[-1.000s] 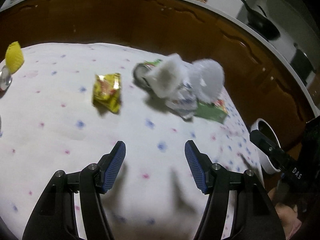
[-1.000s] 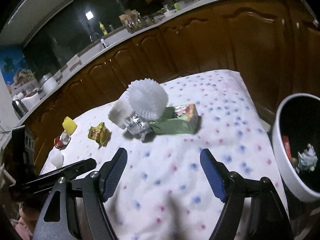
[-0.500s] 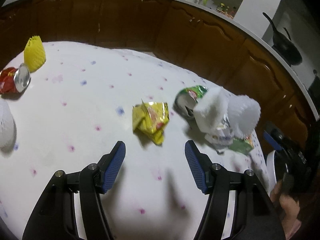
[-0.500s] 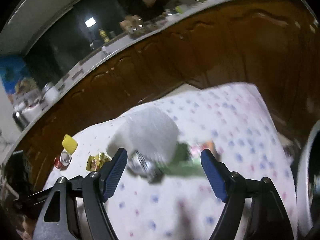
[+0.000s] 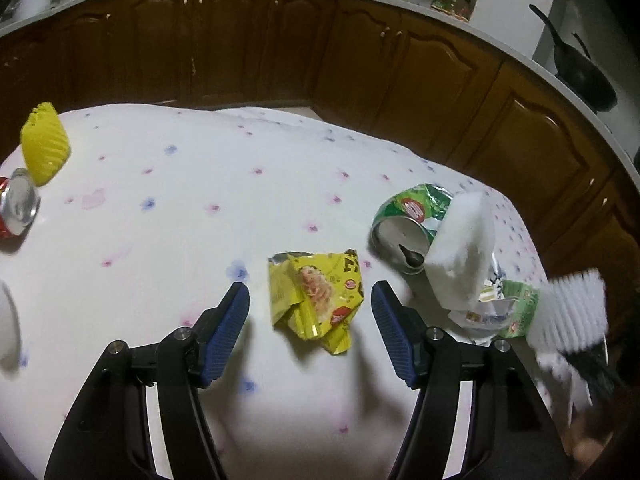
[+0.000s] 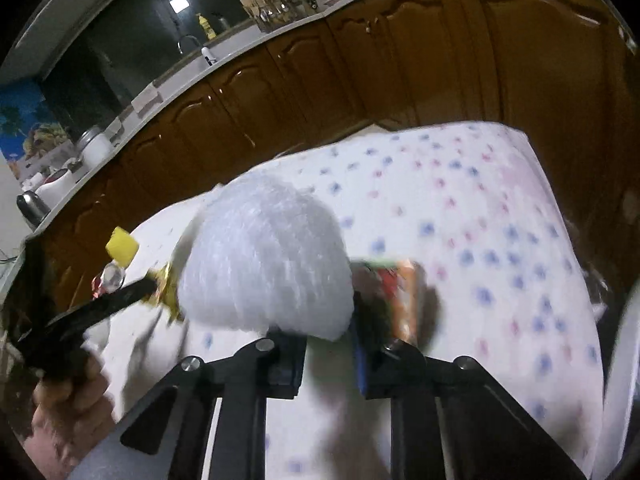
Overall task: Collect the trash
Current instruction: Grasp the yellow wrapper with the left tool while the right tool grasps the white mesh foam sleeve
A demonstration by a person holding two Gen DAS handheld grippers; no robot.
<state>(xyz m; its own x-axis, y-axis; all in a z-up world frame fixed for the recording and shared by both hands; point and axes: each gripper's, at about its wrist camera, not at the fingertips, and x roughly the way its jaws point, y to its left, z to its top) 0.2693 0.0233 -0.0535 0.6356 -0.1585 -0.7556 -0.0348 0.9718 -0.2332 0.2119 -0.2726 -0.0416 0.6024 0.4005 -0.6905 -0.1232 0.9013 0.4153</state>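
Note:
In the left wrist view my left gripper (image 5: 310, 320) is open, its blue pads on either side of a crumpled yellow snack wrapper (image 5: 316, 300) on the flowered tablecloth (image 5: 160, 240). To its right lie a crushed green can (image 5: 408, 224), a white foam net (image 5: 464, 252) and a green packet (image 5: 512, 312). In the right wrist view my right gripper (image 6: 328, 356) is shut on the base of a white foam fruit net (image 6: 264, 260), which also shows in the left wrist view (image 5: 572, 312). The green and orange packet (image 6: 396, 296) lies just behind the net, blurred.
A yellow foam net (image 5: 42, 146) and a red can (image 5: 16, 208) lie at the table's far left. Brown kitchen cabinets (image 5: 360, 68) ring the table. A white bin rim (image 6: 624, 380) shows at the right edge of the right wrist view.
My left gripper moved up over the yellow wrapper, which now lies between its pads. My right gripper moved in and closed on the round white foam net.

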